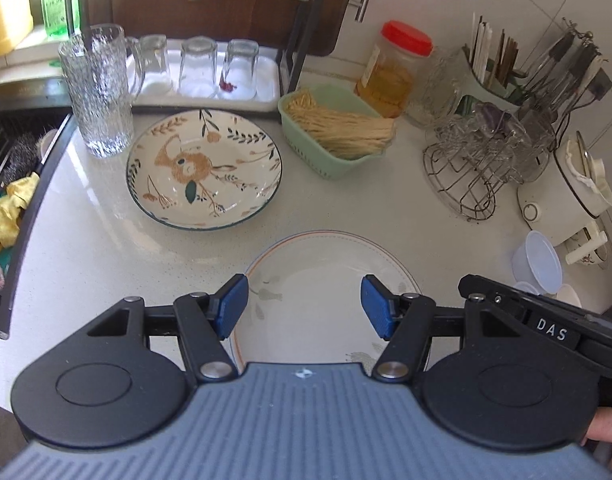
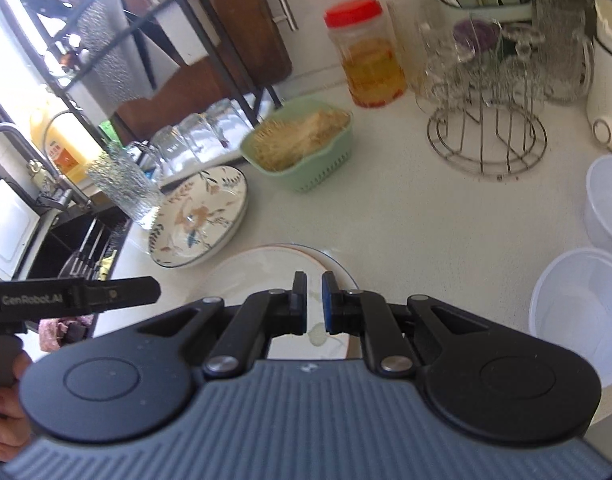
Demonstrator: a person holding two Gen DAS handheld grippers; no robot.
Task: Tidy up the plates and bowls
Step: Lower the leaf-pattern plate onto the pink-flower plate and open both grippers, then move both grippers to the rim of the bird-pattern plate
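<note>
A white plate with an orange rim line (image 1: 318, 280) lies on the white counter near me; it also shows in the right wrist view (image 2: 273, 272). A floral rabbit-pattern plate (image 1: 203, 168) lies behind it, also in the right wrist view (image 2: 199, 216). My left gripper (image 1: 304, 306) is open above the white plate, empty. My right gripper (image 2: 314, 304) is nearly shut above the same plate, nothing visibly between its pads. Two white plastic bowls (image 2: 582, 312) (image 2: 608, 200) stand at the right; they also show in the left wrist view (image 1: 538, 260).
A textured glass pitcher (image 1: 97, 88), a tray of upturned glasses (image 1: 201, 68), a green basket of noodles (image 1: 334, 132), a red-lidded jar (image 1: 394, 68), a wire glass rack (image 1: 478, 160) and a white cooker (image 1: 578, 184) crowd the back. The sink (image 1: 9, 184) is at left.
</note>
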